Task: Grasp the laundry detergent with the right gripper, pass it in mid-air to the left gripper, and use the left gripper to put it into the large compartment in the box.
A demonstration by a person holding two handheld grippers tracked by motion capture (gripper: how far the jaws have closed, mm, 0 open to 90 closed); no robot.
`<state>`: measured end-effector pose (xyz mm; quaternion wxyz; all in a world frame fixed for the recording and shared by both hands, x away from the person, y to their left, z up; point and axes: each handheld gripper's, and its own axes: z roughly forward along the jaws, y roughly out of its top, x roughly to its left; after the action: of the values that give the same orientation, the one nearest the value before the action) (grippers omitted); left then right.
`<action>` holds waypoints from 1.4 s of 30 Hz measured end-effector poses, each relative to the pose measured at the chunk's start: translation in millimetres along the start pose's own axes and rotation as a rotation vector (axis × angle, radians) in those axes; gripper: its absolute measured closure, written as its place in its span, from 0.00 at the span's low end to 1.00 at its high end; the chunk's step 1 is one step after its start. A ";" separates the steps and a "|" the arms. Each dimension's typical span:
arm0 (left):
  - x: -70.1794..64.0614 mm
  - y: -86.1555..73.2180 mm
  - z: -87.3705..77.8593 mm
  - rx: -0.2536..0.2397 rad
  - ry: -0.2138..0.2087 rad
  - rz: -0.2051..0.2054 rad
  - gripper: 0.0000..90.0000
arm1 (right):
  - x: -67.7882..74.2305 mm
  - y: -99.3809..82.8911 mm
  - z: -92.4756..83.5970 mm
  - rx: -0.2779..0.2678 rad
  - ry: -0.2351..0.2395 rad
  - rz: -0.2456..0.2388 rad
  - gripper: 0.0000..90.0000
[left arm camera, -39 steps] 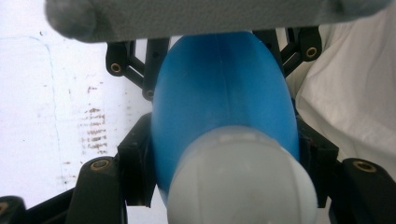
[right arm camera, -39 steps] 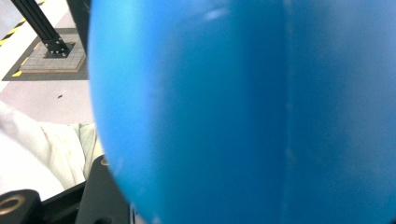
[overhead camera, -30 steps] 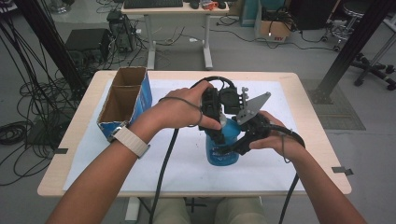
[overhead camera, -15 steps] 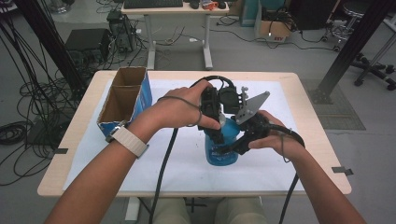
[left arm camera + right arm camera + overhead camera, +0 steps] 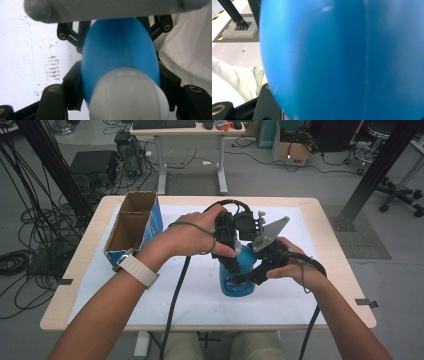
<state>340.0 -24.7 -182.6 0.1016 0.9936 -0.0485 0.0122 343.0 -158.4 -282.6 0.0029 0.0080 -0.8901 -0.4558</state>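
A blue plastic bottle [image 5: 237, 281] with a white cap [image 5: 127, 97] stands upright on the white mat, near the middle of the table. My left gripper [image 5: 231, 254] comes down on it from above and is shut on the bottle's neck just below the cap. In the left gripper view its black pads [image 5: 73, 86] press both sides of the blue bottle [image 5: 120, 50]. My right gripper [image 5: 251, 274] reaches in from the right, shut on the body lower down. In the right gripper view the blue bottle [image 5: 342, 60] looms very close.
An open cardboard box [image 5: 131, 227] with blue sides stands at the table's left. The white mat [image 5: 200, 292] covers most of the tabletop. Cables trail from both grippers toward the front edge. A desk [image 5: 185, 127] and a black frame post [image 5: 380, 170] stand beyond the table.
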 end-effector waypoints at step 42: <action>-0.9 1.6 1.7 0.011 0.009 -0.006 0.41 | -0.5 -2.1 0.3 0.001 0.006 0.008 0.47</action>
<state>339.0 -26.6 -184.0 0.0963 0.9942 -0.0450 0.0167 343.5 -159.4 -284.5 0.0073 0.0056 -0.8904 -0.4551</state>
